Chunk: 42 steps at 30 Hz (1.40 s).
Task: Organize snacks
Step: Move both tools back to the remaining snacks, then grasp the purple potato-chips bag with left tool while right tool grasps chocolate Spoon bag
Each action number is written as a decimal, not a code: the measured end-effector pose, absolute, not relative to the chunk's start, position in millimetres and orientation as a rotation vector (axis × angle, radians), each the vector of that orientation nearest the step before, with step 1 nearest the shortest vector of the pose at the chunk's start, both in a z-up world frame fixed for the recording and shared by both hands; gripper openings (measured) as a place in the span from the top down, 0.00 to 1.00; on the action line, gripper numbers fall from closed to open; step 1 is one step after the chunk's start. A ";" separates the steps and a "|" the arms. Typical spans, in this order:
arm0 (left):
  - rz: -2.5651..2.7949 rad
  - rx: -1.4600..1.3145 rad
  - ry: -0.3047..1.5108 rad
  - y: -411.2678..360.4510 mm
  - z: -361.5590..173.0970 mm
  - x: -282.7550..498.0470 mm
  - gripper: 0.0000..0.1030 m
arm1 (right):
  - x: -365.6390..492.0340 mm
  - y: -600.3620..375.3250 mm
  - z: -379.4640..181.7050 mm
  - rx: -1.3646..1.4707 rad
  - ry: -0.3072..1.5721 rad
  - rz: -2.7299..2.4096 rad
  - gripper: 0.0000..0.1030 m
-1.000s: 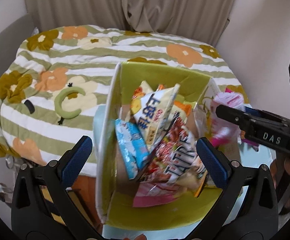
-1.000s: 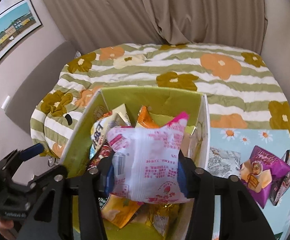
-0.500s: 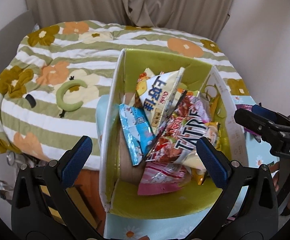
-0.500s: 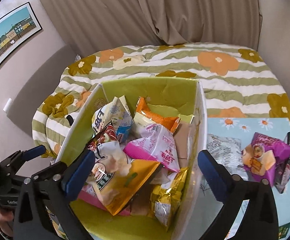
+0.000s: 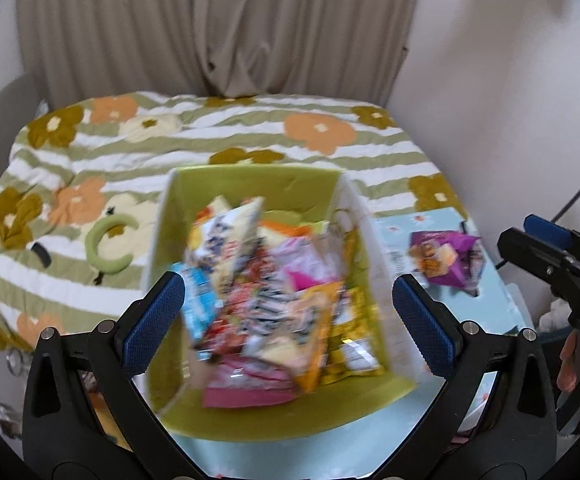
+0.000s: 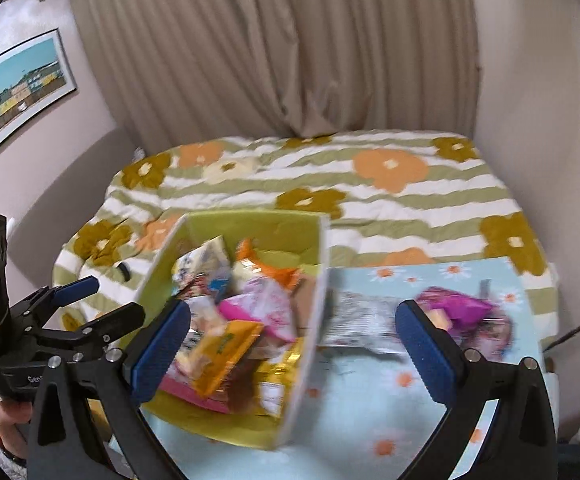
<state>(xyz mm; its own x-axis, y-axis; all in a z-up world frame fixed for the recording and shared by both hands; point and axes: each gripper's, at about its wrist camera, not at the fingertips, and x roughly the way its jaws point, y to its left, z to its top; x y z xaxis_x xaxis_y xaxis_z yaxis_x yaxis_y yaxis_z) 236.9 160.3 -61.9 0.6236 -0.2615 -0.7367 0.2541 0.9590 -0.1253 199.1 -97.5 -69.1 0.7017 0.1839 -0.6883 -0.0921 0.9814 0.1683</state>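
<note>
Pulling back from the box, both grippers empty, with more packets left to collect.

Hovering over the near edge of the green box (image 6: 250,232), the right gripper (image 6: 290,354) had just been opening and stood released at full spread, nothing between its blue pads; the pink packet (image 6: 262,308) lay among the heap of snacks inside. The left gripper (image 5: 290,322) also stood released and bare above the same box. On the blue flowered mat (image 6: 370,412) to the right of the box a silver packet (image 6: 362,320) lay just beside its white wall, and a purple packet (image 6: 466,312) a little farther right. The drop looked finished, and the next move likely called for swinging the right gripper over the silver packet, lowering around it and pinching gently, since the crinkly wrapper could slip.
</note>
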 end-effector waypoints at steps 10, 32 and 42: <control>-0.342 0.024 0.850 38.7 -65.6 214.9 0.00 | 170.4 -211.7 -74.6 0.099 0.781 0.086 0.01; -0.362 0.166 1.053 -112.0 -154.1 272.5 0.00 | 211.4 -322.2 -184.7 -0.158 0.930 0.442 0.01; -0.459 0.280 1.152 -141.3 -201.9 331.3 0.00 | 244.9 -306.8 -244.6 -0.323 0.994 0.575 0.01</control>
